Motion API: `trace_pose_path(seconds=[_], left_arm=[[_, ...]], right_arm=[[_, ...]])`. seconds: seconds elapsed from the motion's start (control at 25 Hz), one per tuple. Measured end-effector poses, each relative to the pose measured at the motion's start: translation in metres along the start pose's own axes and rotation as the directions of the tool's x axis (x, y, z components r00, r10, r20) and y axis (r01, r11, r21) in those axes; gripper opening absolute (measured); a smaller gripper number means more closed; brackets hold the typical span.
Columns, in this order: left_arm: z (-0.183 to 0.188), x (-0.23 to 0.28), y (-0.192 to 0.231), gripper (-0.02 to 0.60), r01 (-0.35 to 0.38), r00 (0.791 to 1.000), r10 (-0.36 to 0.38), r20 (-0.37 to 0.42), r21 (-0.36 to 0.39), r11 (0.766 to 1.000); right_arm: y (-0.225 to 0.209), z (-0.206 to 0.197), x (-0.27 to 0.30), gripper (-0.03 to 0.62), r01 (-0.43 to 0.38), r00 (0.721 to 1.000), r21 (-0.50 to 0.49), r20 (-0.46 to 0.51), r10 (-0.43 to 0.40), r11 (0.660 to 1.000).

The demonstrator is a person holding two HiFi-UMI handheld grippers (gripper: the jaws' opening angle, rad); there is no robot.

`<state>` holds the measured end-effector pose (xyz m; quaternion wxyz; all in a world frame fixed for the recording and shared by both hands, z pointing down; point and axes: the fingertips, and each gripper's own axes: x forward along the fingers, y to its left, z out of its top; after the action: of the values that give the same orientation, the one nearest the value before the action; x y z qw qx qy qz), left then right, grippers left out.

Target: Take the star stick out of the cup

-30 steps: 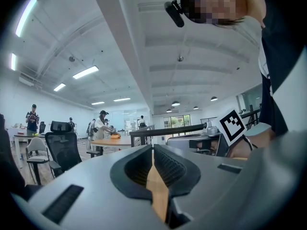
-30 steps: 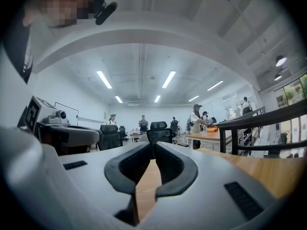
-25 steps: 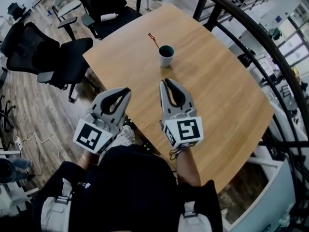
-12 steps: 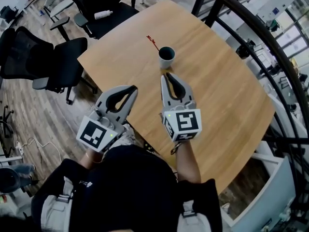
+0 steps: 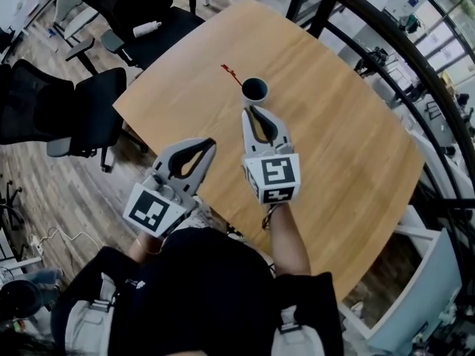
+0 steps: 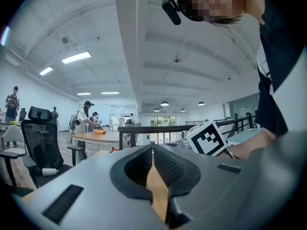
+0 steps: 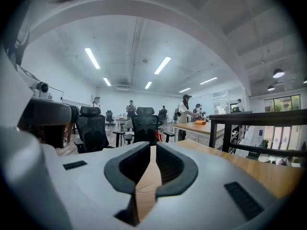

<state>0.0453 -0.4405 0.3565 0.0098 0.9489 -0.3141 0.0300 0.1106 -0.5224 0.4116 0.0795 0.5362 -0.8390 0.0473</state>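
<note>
Though partly hidden inside the cup [image 5: 254,90], star stick [image 5: 231,73] with red top clear.

1. Your right gripper [image 5: 253,110] has the cup [image 5: 254,89] straight ahead of its tips, near them, with only a short strip of bare table [image 5: 185,87] between.
2. The star stick [image 5: 231,73] leans out of the cup, ahead and to the left of those tips.
3. Ahead of your left gripper [image 5: 212,143] the tabletop is bare to its far edge.
4. Right of your right gripper there is wide open wood, then the dark railing [image 5: 386,35].
5. Left of your left gripper, past the table edge, stand black chairs [image 5: 96,102].
</note>
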Motion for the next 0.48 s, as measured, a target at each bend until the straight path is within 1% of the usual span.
trace_pose_path(seconds=[0.24,0.4,0.48], left_arm=[[-0.003,0.007,0.019,0.023,0.020,1.000,-0.020,0.000,-0.010,1.000],[-0.004,0.011,0.026,0.023,0.033,0.999,-0.033,0.003,-0.012,0.999],[-0.005,0.010,0.027,0.023,0.040,0.999,-0.040,-0.001,-0.008,0.999]], right_arm=[[-0.002,-0.006,0.032,0.025,0.011,1.000,-0.006,-0.027,-0.011,1.000],[-0.004,-0.010,0.050,0.026,0.021,0.999,-0.035,-0.045,-0.022,0.999],[-0.006,-0.015,0.058,0.031,0.024,0.998,-0.031,-0.060,-0.026,0.999]])
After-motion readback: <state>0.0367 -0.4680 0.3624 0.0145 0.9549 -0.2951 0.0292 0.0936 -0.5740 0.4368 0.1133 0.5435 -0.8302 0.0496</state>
